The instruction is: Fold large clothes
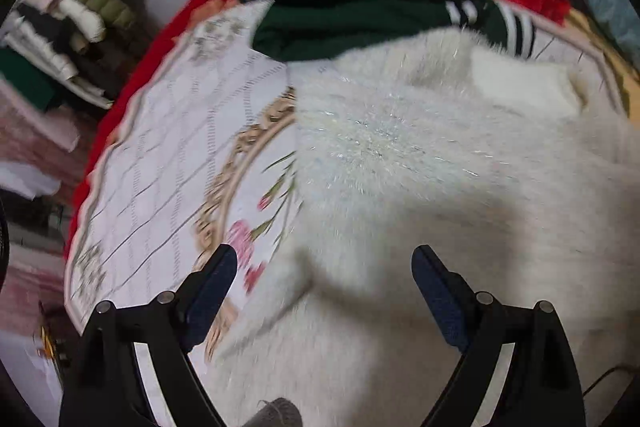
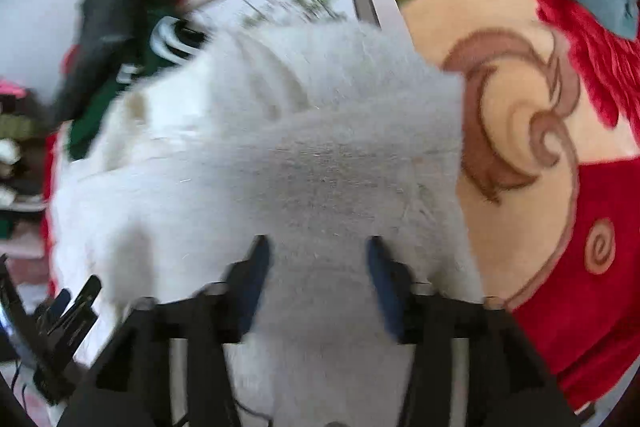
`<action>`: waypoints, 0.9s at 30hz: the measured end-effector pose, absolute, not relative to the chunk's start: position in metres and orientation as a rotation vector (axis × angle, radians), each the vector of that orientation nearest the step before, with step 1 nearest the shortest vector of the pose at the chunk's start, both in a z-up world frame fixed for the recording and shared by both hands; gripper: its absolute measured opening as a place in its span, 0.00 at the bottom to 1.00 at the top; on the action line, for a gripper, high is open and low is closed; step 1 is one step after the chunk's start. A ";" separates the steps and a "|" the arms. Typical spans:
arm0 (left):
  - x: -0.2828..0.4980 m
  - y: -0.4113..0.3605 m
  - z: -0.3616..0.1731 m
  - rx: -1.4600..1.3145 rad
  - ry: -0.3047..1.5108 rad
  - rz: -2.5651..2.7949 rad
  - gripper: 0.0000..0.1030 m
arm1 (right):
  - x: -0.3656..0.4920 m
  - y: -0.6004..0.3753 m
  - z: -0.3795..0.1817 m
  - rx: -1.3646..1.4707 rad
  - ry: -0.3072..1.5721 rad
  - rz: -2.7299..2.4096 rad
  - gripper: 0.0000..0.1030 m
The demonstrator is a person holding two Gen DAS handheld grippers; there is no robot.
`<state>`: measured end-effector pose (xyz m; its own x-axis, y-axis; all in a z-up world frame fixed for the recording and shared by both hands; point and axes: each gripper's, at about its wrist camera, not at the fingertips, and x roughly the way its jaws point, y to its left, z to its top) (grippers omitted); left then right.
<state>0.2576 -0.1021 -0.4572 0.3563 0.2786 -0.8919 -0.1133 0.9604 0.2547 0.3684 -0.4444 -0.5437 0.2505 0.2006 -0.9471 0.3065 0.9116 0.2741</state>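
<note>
Left wrist view: a fluffy white sweater (image 1: 420, 163) fills the centre and right of the frame, lying on a pale flowered sheet (image 1: 168, 163). A dark green garment (image 1: 344, 27) with white stripes lies just above it, touching its upper edge. The left gripper (image 1: 324, 255) hovers low in frame, fingers spread wide, empty. Right wrist view, blurred: the right gripper (image 2: 316, 245) has its fingers parted over the sweater (image 2: 280, 147); a red blanket (image 2: 600, 267) lies at the right.
</note>
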 end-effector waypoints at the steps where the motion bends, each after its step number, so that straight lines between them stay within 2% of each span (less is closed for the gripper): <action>1: 0.247 -0.107 -0.448 0.153 1.173 0.271 0.88 | 0.361 -0.454 -0.530 0.455 1.312 -0.032 0.59; 5: 0.192 -0.148 -0.412 0.158 1.172 0.385 0.88 | 0.331 -0.505 -0.489 0.494 1.301 0.124 0.60; 7: 0.171 -0.170 -0.409 0.160 1.200 0.431 0.88 | 0.318 -0.530 -0.474 0.490 1.325 0.179 0.71; 10: 0.144 -0.213 -0.418 0.179 1.263 0.465 0.88 | 0.289 -0.572 -0.465 0.493 1.370 0.259 0.72; 14: 0.116 -0.284 -0.442 0.279 1.338 0.444 0.88 | 0.255 -0.624 -0.478 0.443 1.440 0.282 0.72; 21: 0.072 -0.430 -0.465 0.580 1.309 0.226 0.88 | 0.224 -0.701 -0.518 0.490 1.513 0.191 0.72; 27: 0.058 -0.487 -0.522 0.681 1.401 0.143 0.88 | 0.223 -0.742 -0.535 0.520 1.513 0.147 0.72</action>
